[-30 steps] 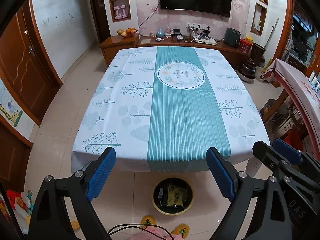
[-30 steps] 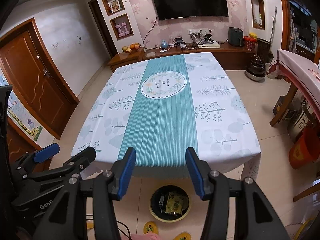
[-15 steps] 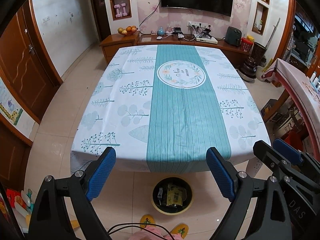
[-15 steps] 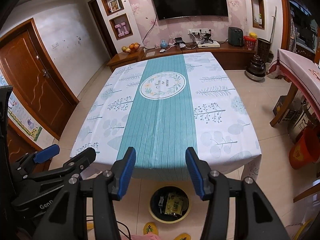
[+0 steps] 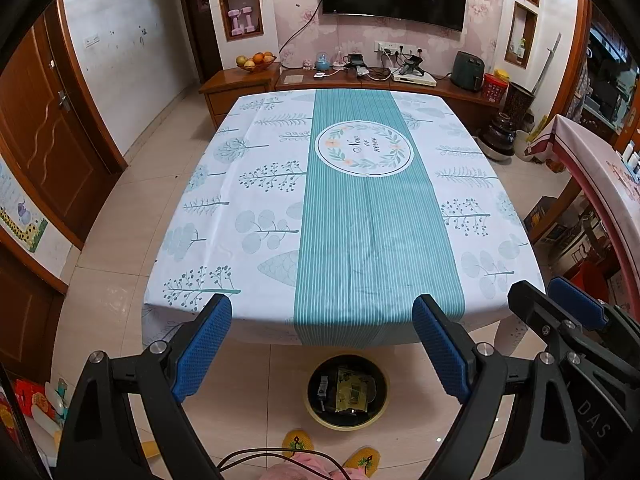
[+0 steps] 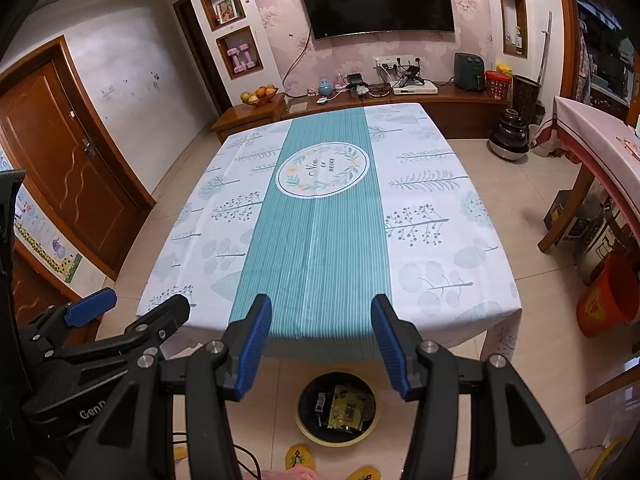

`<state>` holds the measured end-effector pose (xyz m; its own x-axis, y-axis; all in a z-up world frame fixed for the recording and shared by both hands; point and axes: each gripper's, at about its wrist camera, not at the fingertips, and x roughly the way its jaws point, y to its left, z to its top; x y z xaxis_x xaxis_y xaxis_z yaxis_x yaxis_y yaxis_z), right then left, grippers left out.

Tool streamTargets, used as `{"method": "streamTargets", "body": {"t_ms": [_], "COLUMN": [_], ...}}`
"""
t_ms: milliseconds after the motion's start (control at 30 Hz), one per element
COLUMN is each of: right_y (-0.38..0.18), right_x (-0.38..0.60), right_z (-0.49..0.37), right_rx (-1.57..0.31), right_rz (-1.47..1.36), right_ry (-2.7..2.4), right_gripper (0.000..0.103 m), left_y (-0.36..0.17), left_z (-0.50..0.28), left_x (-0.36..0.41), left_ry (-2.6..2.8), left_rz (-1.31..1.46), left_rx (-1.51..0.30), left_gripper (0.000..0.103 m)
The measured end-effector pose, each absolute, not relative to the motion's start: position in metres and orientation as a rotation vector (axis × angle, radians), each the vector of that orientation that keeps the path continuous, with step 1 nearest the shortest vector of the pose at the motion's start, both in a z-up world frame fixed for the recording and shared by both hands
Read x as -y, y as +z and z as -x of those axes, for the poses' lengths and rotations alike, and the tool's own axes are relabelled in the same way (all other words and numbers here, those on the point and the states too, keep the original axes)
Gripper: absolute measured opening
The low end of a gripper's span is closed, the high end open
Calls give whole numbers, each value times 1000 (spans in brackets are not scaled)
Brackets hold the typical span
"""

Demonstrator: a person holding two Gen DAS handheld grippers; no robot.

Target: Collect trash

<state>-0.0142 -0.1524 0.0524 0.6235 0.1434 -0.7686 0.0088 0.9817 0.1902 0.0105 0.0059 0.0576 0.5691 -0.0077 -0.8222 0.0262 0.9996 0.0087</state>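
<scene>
A round yellow-rimmed trash bin [image 5: 346,392] stands on the floor in front of the table's near edge, holding yellow wrappers and a dark item; it also shows in the right wrist view [image 6: 337,407]. The table [image 5: 460,184] carries a white and teal cloth with nothing on it. My left gripper [image 5: 322,350] is open and empty, held high above the bin. My right gripper [image 6: 321,350] is open and empty beside it, and shows at the right edge of the left wrist view [image 5: 560,312].
A wooden sideboard [image 5: 248,80] with a fruit bowl and electronics runs along the far wall under a TV. A second table [image 6: 600,140] and an orange bucket [image 6: 608,296] are at the right. A wooden door [image 6: 80,176] is at the left. Yellow slippers [image 5: 296,442] are below.
Both grippers have tilted slightly upward and edged forward, so the table sits a little lower and larger in view. Both stay open and empty.
</scene>
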Motion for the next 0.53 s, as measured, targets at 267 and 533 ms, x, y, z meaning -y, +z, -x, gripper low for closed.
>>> {"method": "streamTargets", "body": {"t_ms": [267,533], "right_y": [52,53], "right_x": [152,152], "right_z": [14,14], "right_rx": [-895,-897], "right_rz": [-183,-183], "right_ry": [77,77], "right_gripper": [52,52], "left_y": [57,57], "left_z": [-11,-11], "left_x": [-7,-8], "left_ry": [-26,-26], "left_rz": [-25,-22], "left_rx": [-965,-968], "left_gripper": [91,91]}}
